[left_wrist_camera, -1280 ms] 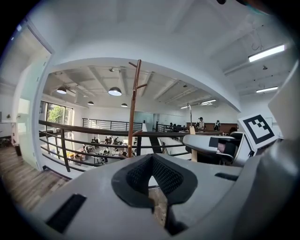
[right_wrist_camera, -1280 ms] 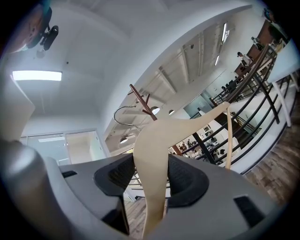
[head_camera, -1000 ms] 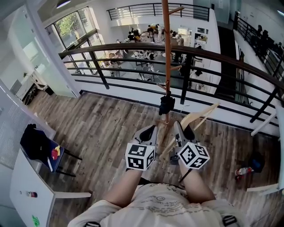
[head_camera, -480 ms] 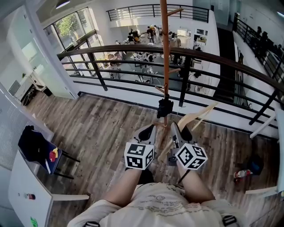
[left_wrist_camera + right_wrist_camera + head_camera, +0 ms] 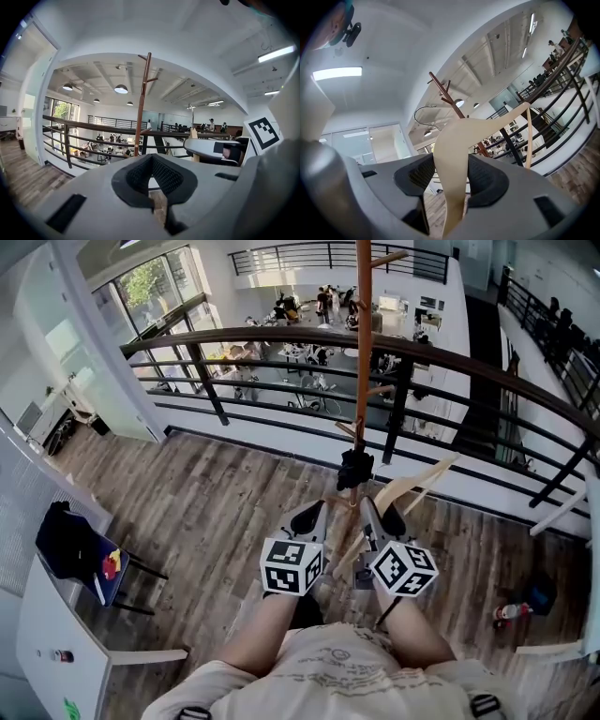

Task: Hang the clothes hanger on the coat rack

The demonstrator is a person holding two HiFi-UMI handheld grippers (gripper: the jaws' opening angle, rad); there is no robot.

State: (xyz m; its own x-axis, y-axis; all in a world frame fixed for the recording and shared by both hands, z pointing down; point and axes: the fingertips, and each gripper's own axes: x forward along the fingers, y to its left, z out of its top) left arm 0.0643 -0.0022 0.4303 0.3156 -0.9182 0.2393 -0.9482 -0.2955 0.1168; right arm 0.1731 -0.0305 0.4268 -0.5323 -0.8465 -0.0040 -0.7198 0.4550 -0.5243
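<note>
The brown coat rack pole (image 5: 362,352) rises straight ahead of me, with short pegs (image 5: 386,259) near its top; it also stands in the left gripper view (image 5: 142,103). My right gripper (image 5: 380,518) is shut on a pale wooden hanger (image 5: 412,486), whose arm slants up to the right beside the pole. In the right gripper view the hanger's body (image 5: 459,150) is pinched between the pads, its metal hook (image 5: 423,112) curving up toward the coat rack (image 5: 449,99). My left gripper (image 5: 307,518) is beside it, shut and empty (image 5: 152,180).
A black clamp-like object (image 5: 354,468) sits on the pole at gripper height. A dark curved railing (image 5: 244,338) runs behind the rack, with a lower floor and people beyond. A chair with a black bag (image 5: 67,542) and a white table (image 5: 52,634) stand at left.
Both grippers have stayed close together in front of the rack, shifting only slightly. The hanger remains in the right gripper.
</note>
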